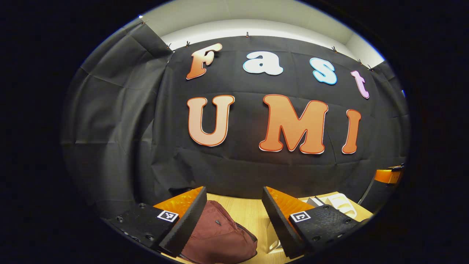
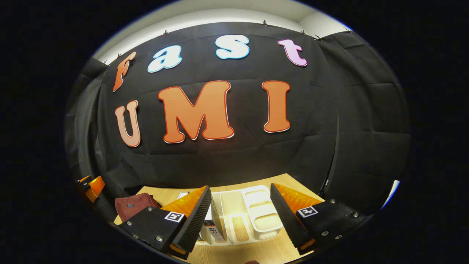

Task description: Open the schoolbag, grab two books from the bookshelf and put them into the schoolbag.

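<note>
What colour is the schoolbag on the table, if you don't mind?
Dark maroon; the schoolbag shows best in the left gripper view.

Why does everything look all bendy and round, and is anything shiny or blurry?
Fisheye bending: in the left gripper view the table edge curves and the schoolbag bulges near the rim; in the right gripper view the white bookshelf catches a soft bright glare and the table bows. Both views look fairly sharp, darkening toward the edges.
</note>
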